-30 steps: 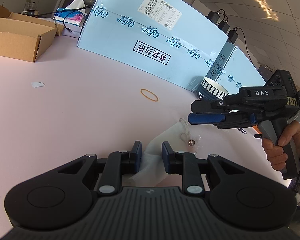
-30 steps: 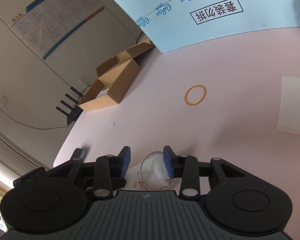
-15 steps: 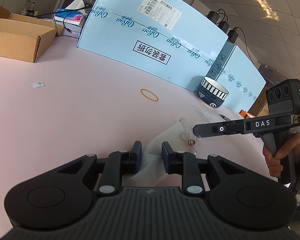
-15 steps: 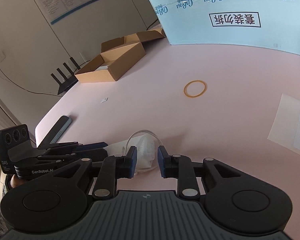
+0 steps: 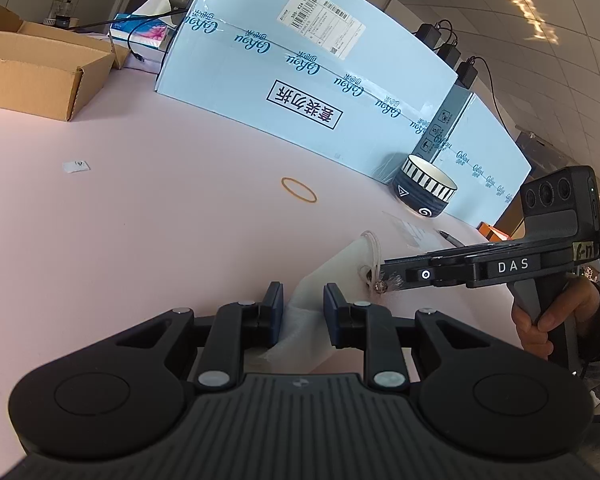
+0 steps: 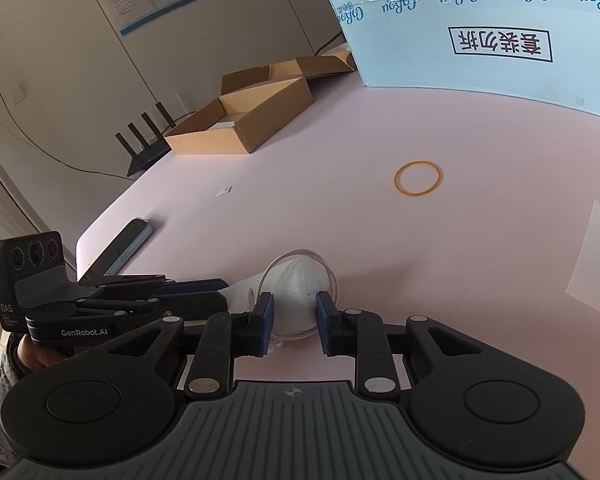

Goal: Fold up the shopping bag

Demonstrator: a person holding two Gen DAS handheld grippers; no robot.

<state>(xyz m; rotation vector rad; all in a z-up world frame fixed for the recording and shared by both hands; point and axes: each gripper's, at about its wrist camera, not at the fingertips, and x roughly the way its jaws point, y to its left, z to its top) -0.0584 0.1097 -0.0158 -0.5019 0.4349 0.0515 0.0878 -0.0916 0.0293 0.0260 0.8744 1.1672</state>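
Bag (image 5: 332, 268): white, crumpled into a narrow strip, lying near on the pink table (image 5: 160, 220), with a clear loop handle at the far end. Gripped at the near end by the left gripper (image 5: 302, 304), fingers (image 5: 275, 312) closed against both sides of the strip. Pinched at the right edge, by a small metal snap, in the right gripper (image 5: 384, 280), itself held in a hand (image 5: 540, 320) at the right. From the right wrist, seen filling the gap between that gripper's fingers, the jaws just eased a little wider yet touching the bag on both sides.

Beyond the bag and well apart from it: rubber band (image 5: 299, 190), flat on the table. Farther right: striped bowl (image 5: 426, 190), just beside a long blue box (image 5: 300, 80) along the far side. Far left: open carton (image 5: 32, 76). At the table's left edge, near the left gripper: phone (image 6: 124, 244), lying flat.
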